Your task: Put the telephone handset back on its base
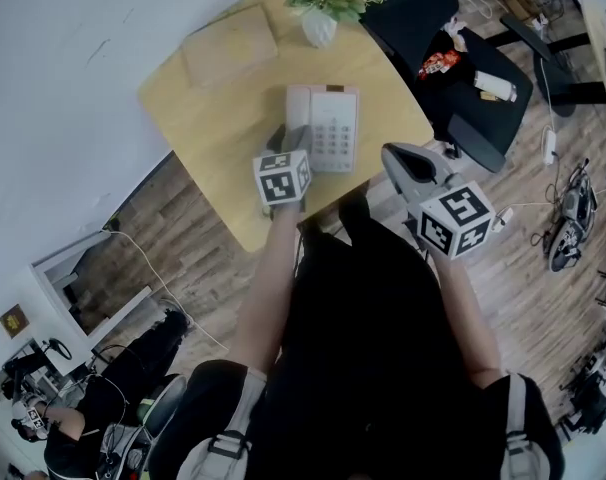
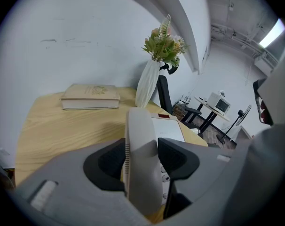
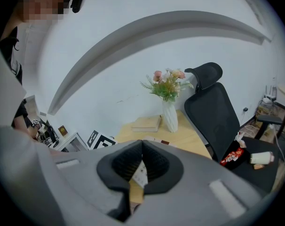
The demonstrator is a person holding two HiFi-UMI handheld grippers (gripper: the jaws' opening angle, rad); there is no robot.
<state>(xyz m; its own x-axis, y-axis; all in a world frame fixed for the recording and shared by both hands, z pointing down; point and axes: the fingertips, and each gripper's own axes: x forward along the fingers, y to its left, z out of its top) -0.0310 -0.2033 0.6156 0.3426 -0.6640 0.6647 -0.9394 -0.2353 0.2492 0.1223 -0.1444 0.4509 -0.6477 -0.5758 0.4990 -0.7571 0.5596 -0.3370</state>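
A cream telephone base [image 1: 333,128] with a keypad lies on the yellow table [image 1: 203,128]. The cream handset [image 1: 298,108] lies along the base's left side. My left gripper [image 1: 293,143] is shut on the handset [image 2: 141,131], one jaw on each side of its near end. In the left gripper view the base [image 2: 170,128] shows just right of it. I cannot tell whether the handset rests fully in its cradle. My right gripper [image 1: 393,155] hovers off the table's right edge, shut, with nothing held [image 3: 142,147].
A tan book [image 1: 228,43] and a white vase of flowers [image 1: 320,26] stand at the table's far side. A black office chair [image 1: 483,98] with a red packet [image 1: 439,64] is to the right. Cables and gear lie on the wooden floor [image 1: 568,228].
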